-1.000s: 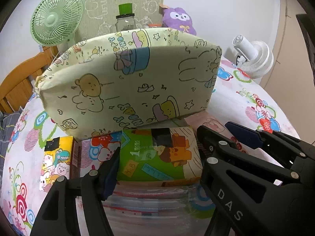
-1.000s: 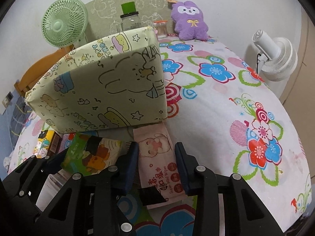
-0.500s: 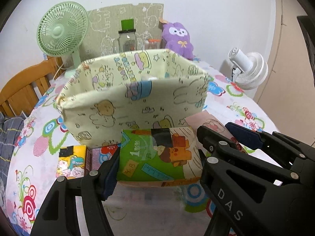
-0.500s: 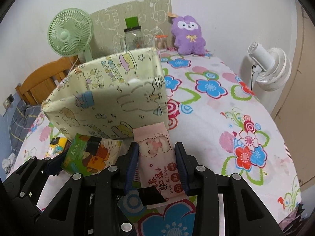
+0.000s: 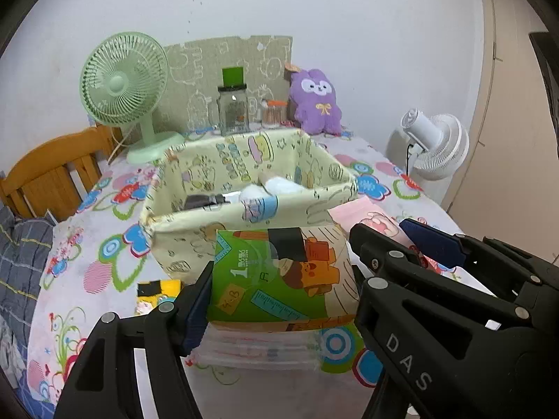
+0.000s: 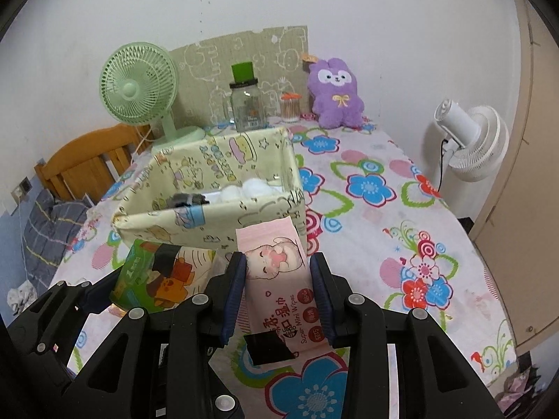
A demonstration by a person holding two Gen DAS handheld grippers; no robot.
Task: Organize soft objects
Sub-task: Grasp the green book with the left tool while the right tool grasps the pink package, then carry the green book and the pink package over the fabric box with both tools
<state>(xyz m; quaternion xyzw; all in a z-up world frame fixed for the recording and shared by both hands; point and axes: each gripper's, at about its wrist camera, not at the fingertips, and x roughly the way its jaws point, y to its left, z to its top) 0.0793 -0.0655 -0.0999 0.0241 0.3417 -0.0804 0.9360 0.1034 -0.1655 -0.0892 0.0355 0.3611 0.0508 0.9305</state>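
The left gripper (image 5: 279,279) is closed across the sides of a green tissue pack (image 5: 283,276), both fingers pressed against it, holding it clear of the table (image 5: 104,255). Under the pack lies a clear bag (image 5: 258,349) of pink-edged items. Down to this gripper's left, a small yellow pack (image 5: 153,295) lies on the cloth.

The right gripper (image 6: 277,289) is clamped on a pink wipes pack (image 6: 279,279), its blue pads (image 6: 234,289) against the long edges; the pack's far end sticks out ahead of the fingers and its near end, with a black patch, hangs behind them. The two grippers sit side by side, the green pack just to the right gripper's left.

Straight ahead of both, just beyond the held packs, stands a pale yellow fabric bin (image 5: 195,216) (image 6: 209,216), open at the top. Inside it are white cotton balls (image 6: 244,188) and something dark grey (image 6: 185,199) that I cannot identify.

Farther out, along the wall: a green fan (image 6: 139,83) ahead left, a glass jar (image 6: 246,104) with a green block on its lid, a small swab pot (image 6: 290,106), and a purple plush (image 6: 335,94). A white fan (image 6: 468,139) stands off the table's edge ahead right, and a wooden chair (image 5: 52,171) well to the left.
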